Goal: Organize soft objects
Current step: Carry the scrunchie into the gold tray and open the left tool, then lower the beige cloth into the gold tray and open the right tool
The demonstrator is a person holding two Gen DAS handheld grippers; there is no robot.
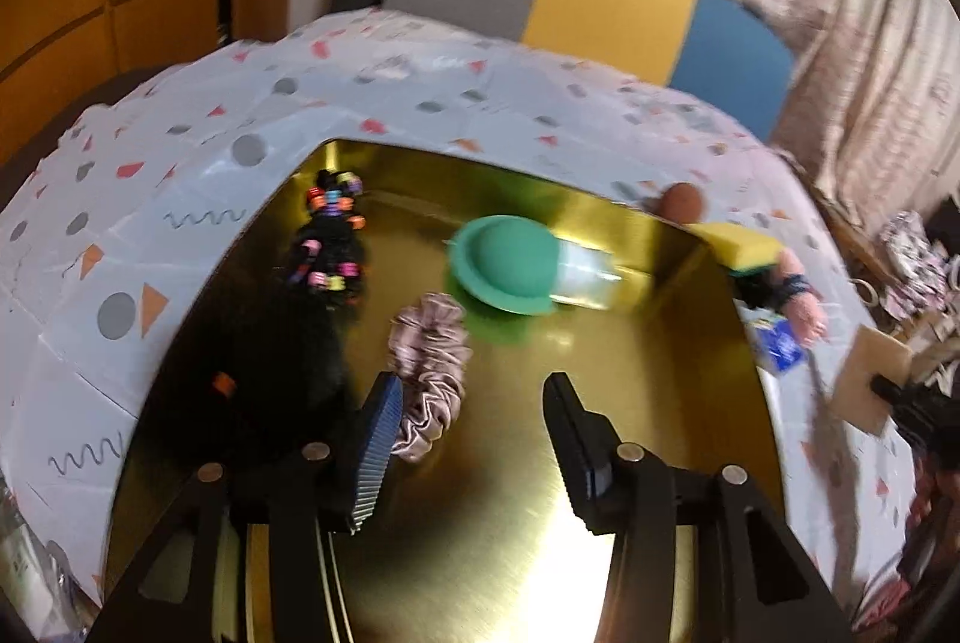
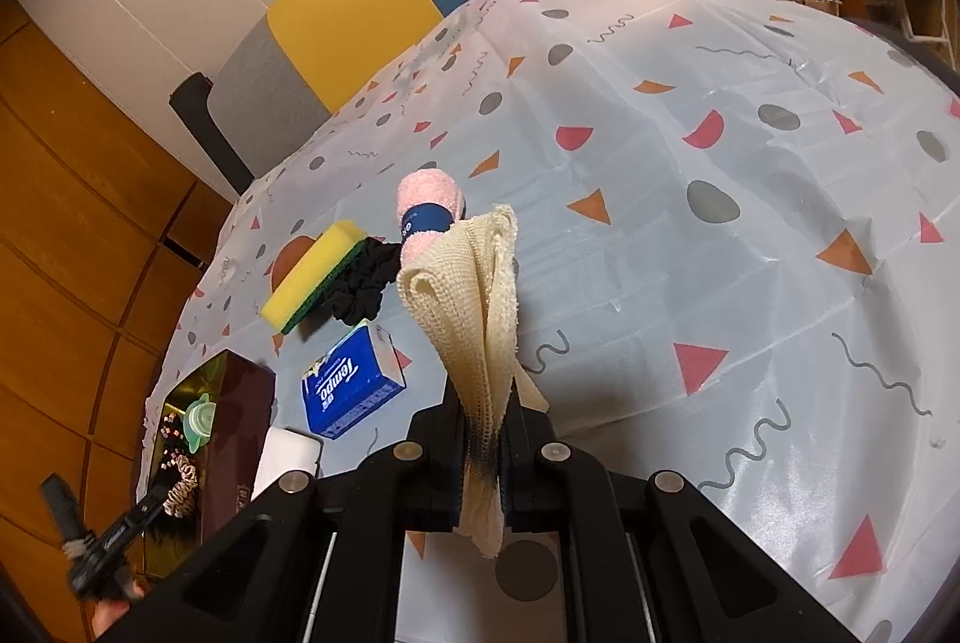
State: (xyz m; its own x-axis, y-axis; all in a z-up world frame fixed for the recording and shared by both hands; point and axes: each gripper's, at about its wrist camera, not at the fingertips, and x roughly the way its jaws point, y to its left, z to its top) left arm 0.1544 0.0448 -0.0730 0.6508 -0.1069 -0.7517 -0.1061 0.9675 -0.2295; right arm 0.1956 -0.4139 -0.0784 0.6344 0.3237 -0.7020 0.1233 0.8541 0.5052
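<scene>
Left gripper (image 1: 474, 439) hovering over a gold tray (image 1: 630, 553), jaws apart and gripping nothing. Just inside its left finger, a pink satin scrunchie (image 1: 429, 373) lying on the tray floor, touching or nearly touching that pad; contact unclear in the blur. Toward the tray's far left corner, a black hair tie with coloured beads (image 1: 330, 247); beside it, in the shadow along the left wall, a dark fuzzy thing, too dark to identify. Near the tray's far edge, a green silicone cap (image 1: 501, 265) lying against a clear plastic piece.

Right gripper (image 2: 483, 463) clenched on a cream mesh cloth (image 2: 474, 295), its folded loop standing up above the jaws and a short end hanging below them.

On the patterned tablecloth (image 2: 720, 193), outside the tray's right wall: a yellow and green sponge (image 2: 318, 274) resting on a black scrunchie (image 2: 360, 289), a rolled pink towel with a blue band (image 2: 429, 217) just behind them, and a blue tissue pack (image 2: 354, 388) nearer the front. Between tissue pack and tray, a white block, partly hidden. Behind the tablecloth's far edge, a cushion in grey, yellow and blue (image 2: 384, 1).
</scene>
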